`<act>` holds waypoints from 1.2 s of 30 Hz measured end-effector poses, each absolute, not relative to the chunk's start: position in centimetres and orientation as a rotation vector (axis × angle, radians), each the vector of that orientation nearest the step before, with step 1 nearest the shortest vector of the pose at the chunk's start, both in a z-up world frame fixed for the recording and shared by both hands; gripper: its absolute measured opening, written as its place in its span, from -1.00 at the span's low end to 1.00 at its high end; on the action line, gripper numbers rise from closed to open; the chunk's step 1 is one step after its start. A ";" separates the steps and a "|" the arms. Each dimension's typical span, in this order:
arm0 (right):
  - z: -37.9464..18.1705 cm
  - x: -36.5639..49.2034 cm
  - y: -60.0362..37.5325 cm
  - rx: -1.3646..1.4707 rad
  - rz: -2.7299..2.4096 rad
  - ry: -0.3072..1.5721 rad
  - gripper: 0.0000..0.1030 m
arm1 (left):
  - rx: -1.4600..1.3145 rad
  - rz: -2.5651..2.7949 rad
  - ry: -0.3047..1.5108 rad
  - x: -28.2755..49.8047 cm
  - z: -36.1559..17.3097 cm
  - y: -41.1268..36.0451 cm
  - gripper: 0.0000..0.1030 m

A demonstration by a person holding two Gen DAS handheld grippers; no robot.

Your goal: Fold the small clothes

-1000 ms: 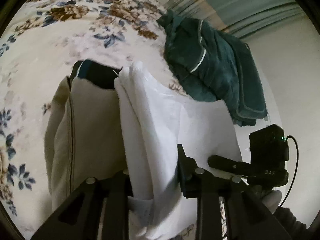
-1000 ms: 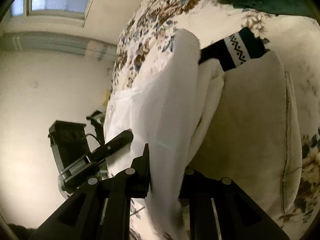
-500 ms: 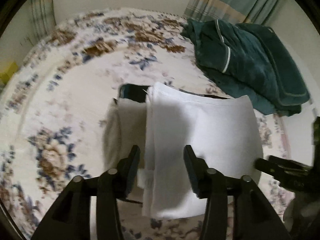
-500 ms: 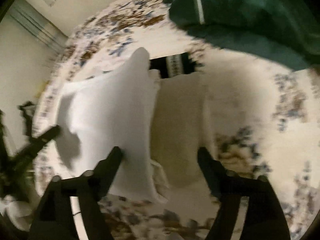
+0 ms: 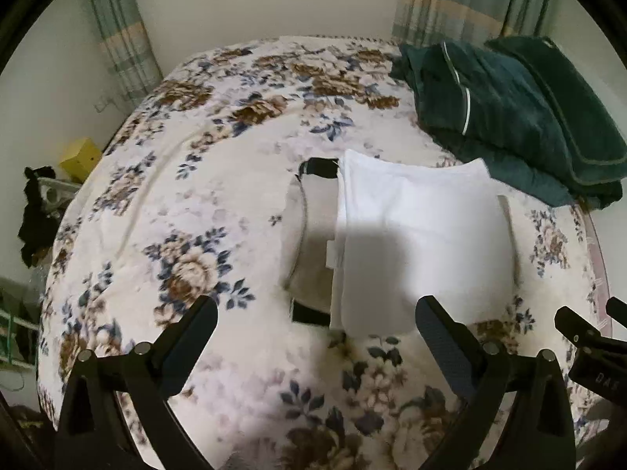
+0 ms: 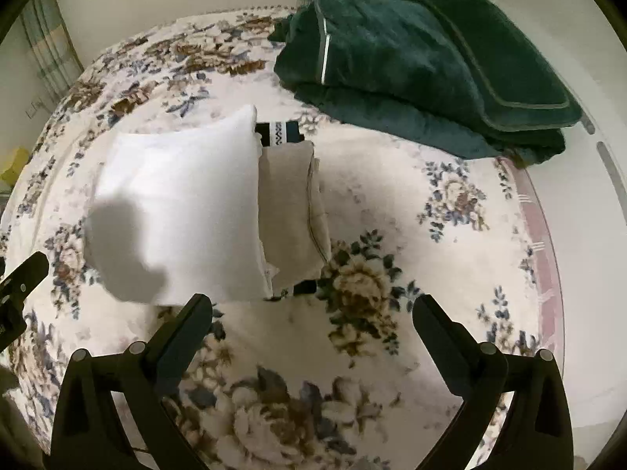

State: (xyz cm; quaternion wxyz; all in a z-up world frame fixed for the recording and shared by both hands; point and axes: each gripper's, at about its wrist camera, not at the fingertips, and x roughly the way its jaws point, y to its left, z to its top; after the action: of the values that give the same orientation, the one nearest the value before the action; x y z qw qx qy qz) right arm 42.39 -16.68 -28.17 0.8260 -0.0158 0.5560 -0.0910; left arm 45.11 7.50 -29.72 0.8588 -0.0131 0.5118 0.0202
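A folded white garment [image 5: 419, 243] lies flat on the floral bedspread [image 5: 203, 164], overlapping a folded beige garment [image 5: 313, 235] with a dark patterned piece [image 5: 319, 166] under it. My left gripper [image 5: 315, 337] is open and empty, held back above the bed in front of the pile. In the right wrist view the white garment [image 6: 176, 203], the beige garment [image 6: 292, 211] and the dark patterned piece [image 6: 278, 133] lie ahead. My right gripper [image 6: 311, 329] is open and empty, just short of the pile.
A folded dark green blanket [image 5: 509, 117] lies at the back right of the bed, also in the right wrist view [image 6: 423, 70]. Curtains [image 5: 117, 31] and a wall stand behind. A yellow box [image 5: 80, 154] and dark clutter sit beside the bed's left edge.
Both grippers let go of the white garment, opened wide and pulled back and up. The white garment now lies flat on the pile.
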 end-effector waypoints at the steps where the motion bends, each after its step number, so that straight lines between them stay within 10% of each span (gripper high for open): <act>1: -26.9 41.4 -16.5 -0.034 -0.196 1.173 1.00 | -0.028 0.047 1.067 44.4 -28.8 7.6 1.00; 36: 8.8 10.8 -16.5 -0.018 -0.114 0.739 1.00 | -0.021 -0.022 0.731 19.6 -1.4 6.2 1.00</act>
State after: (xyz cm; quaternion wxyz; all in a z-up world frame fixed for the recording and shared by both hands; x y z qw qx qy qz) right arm 10.83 -16.51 8.83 0.9310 -0.0086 0.3607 -0.0556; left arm 19.56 6.23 -1.44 0.9338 -0.0105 0.3576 -0.0105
